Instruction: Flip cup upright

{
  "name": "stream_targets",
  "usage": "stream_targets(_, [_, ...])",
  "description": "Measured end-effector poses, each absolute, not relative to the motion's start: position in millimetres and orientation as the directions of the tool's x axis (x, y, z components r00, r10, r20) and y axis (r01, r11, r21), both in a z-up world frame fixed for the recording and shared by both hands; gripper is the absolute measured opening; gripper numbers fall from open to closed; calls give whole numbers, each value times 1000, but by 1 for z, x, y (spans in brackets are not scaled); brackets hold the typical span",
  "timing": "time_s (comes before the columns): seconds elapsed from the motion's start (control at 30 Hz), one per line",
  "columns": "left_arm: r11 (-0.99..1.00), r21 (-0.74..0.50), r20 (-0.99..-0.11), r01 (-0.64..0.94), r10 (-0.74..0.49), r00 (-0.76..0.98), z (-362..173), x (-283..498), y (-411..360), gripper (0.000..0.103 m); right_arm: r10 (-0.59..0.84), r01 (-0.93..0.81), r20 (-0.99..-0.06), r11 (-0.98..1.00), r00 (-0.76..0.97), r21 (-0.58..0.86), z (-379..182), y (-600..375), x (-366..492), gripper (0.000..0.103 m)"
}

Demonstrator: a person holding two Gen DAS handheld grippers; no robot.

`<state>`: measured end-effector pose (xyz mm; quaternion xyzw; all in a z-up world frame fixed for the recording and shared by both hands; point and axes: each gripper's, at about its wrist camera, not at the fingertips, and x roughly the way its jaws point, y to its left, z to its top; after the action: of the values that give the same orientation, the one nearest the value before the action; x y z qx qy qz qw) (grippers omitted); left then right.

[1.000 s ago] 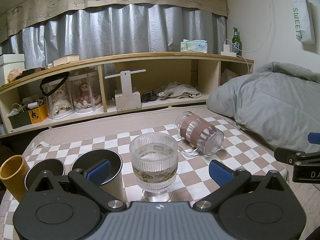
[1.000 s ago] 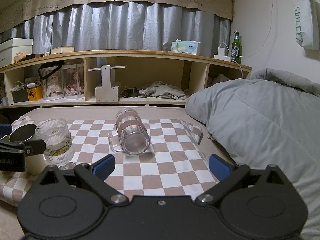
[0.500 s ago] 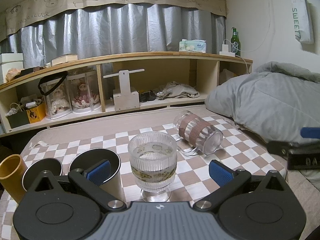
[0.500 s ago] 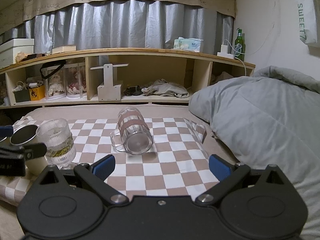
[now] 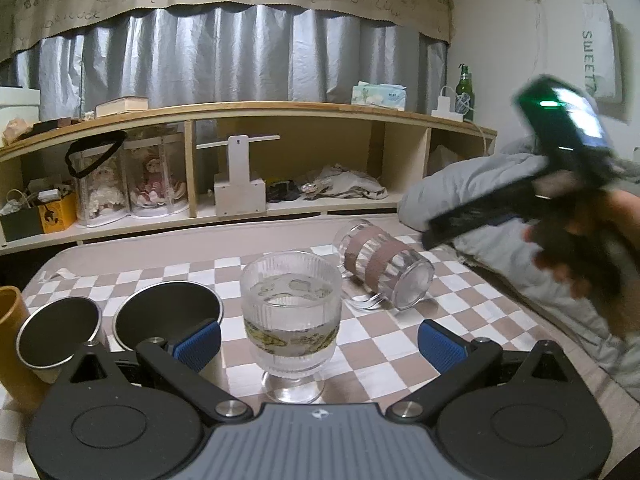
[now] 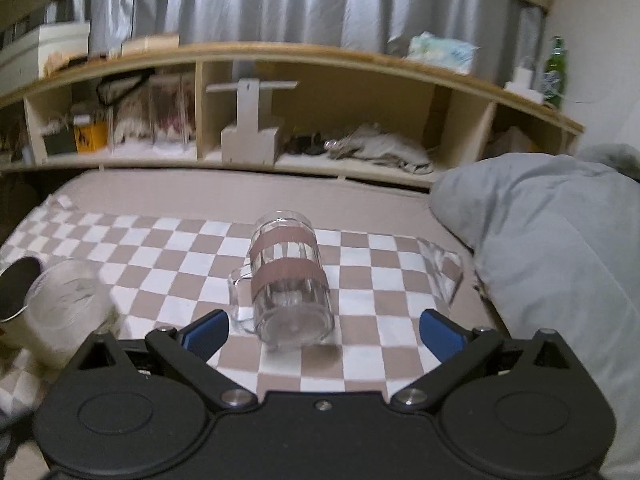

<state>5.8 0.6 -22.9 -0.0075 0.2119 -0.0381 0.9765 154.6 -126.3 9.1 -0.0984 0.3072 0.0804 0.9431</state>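
Checkered brown-and-white cloth (image 6: 360, 364) covers the bed. Right tongs (image 6: 324, 330) spread wide, holding nothing, just short of the clear ribbed glass mug with two brown bands (image 6: 290, 280). The mug lies on its side, base toward the tongs, handle left. Left tongs (image 5: 318, 344) wide, flanking a ribbed stemmed glass (image 5: 292, 316).

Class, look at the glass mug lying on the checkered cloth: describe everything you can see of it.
The glass mug is clear, ribbed glass with two brownish bands around its body and a clear handle on its side, low against the checkered cloth. It lies on its side, thick base toward the right gripper, mouth pointing away toward the shelf. It looks empty. Only the cloth touches it; the open blue pads flank its base without contact.
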Motion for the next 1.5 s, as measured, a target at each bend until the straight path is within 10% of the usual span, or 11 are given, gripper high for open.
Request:
stream_targets(0.53, [988, -112, -422, 110, -147, 894, -27, 11, 7, 103, 165, -367, -783, 926, 600, -86, -33, -111, 261, 85])
stream_targets(0.6, [986, -116, -420, 116, -154, 895, -26, 11, 8, 103, 210, -358, -785, 934, 583, -16, -35, -114, 261, 68])
stream_targets(1.1, [975, -141, -418, 173, -217, 882, -4, -2, -6, 102, 184, -230, -777, 972, 603, 51, -28, -139, 158, 66])
stream_targets(1.5, [866, -461, -586, 191, -459, 668, 19, 92, -50, 92, 192, -152, -690, 981, 698, 119, -54, -164, 94, 66])
